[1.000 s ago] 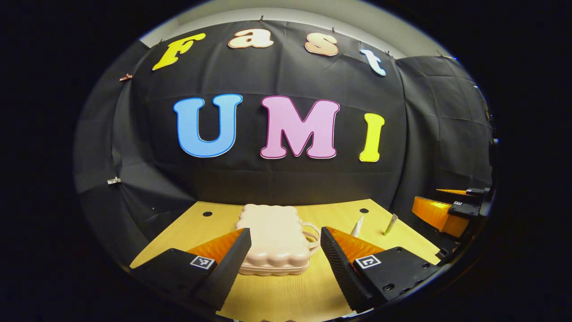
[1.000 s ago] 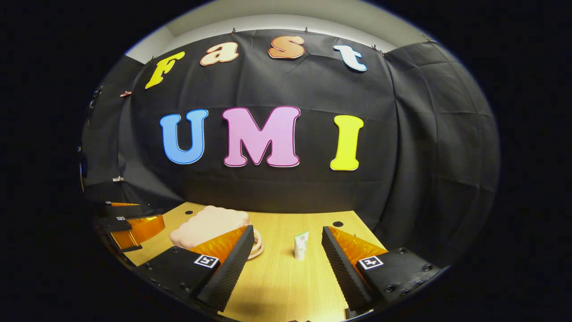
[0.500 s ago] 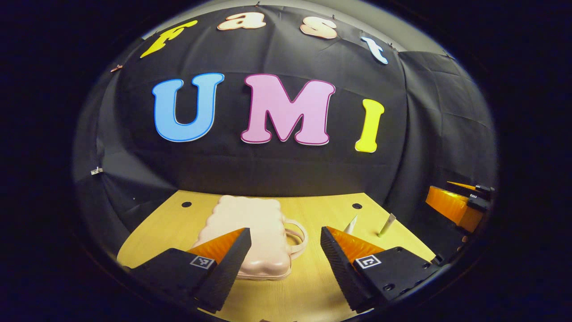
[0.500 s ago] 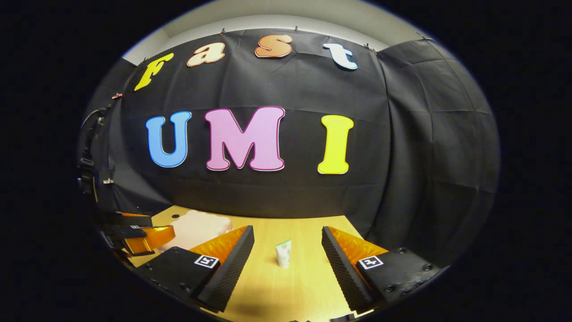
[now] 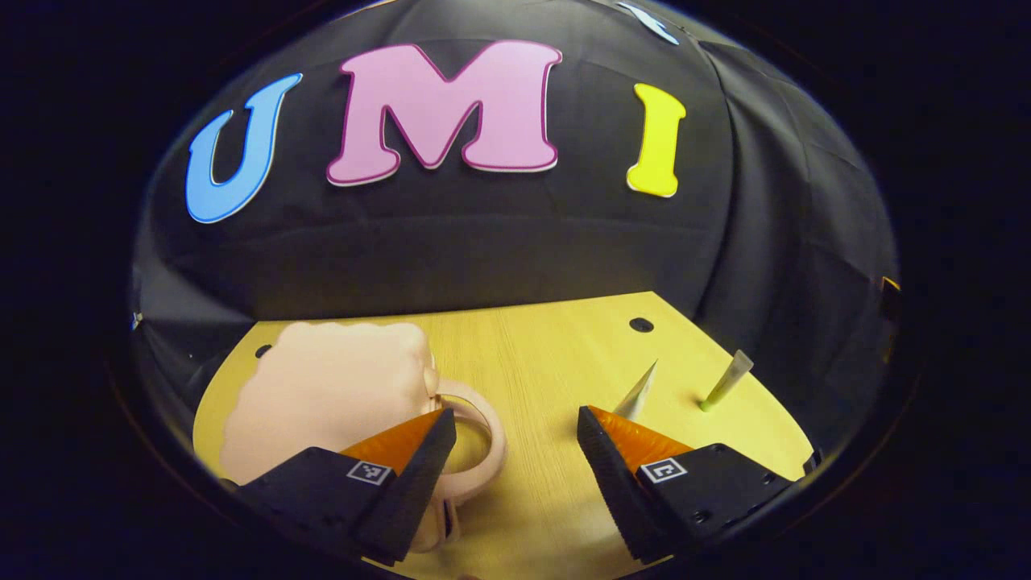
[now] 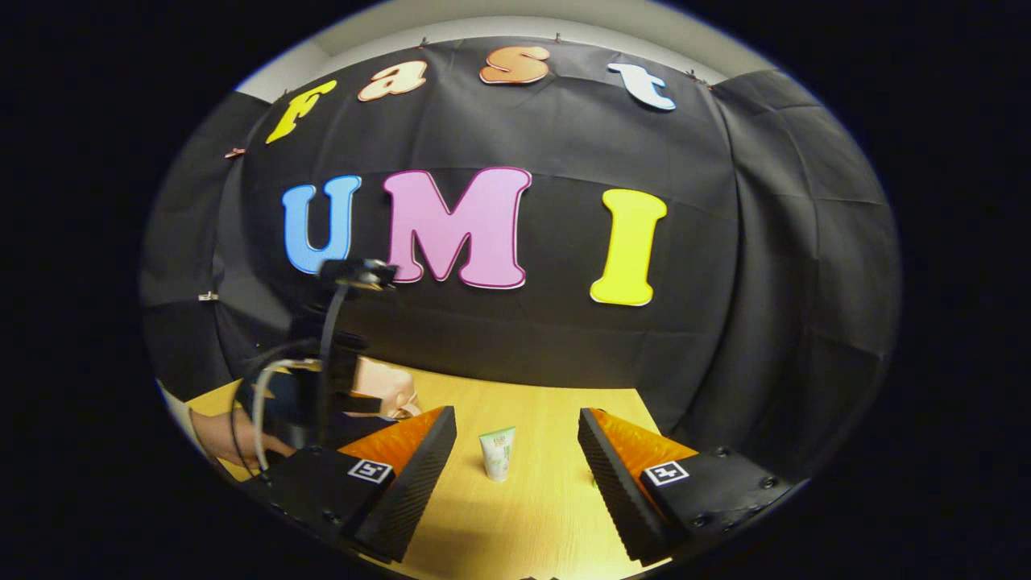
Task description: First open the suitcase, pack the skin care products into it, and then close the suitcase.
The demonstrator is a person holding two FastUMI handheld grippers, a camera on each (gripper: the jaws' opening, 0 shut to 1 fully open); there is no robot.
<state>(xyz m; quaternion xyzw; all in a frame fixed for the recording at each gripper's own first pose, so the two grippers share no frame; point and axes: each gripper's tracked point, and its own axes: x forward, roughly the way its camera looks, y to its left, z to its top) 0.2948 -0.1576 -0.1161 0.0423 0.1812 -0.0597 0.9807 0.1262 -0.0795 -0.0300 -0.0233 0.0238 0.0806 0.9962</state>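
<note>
Plainly closed and lying flat on the wooden table (image 5: 548, 362): pale pink suitcase (image 5: 322, 395) with scalloped edge, at eight o'clock in the left gripper view. Turned with its loop handle (image 5: 483, 427) toward the middle of the table, probably so that the opening side can be reached from the front. No sign of a gap along the seam, so opening judged not yet done.

Just over that handle, left gripper (image 5: 515, 451), fingers spread wide and holding nothing. One finger across the near part of the loop, the other over bare wood at five o'clock. Whether touching the handle or only above it, cannot tell. Likely held open like this to close on the handle or the lid edge as the first step.

Further out at two to three o'clock, two skin care tubes standing on their caps, well apart from the case: a pale tube (image 5: 638, 392) just behind the right-hand finger, and a green-capped tube (image 5: 727, 379) nearer the table's edge. Left upright, presumably, for an easy pinch from the side.

From the right gripper view, right gripper (image 6: 515, 451) likewise wide open and empty, low over the table, with a white-and-green tube (image 6: 498, 453) at twelve o'clock between its fingers but beyond them, not gripped. Seems lined up in waiting for packing. At nine o'clock, a hand (image 6: 225, 435) holding the other device with its cable, partly covering the suitcase.
</note>
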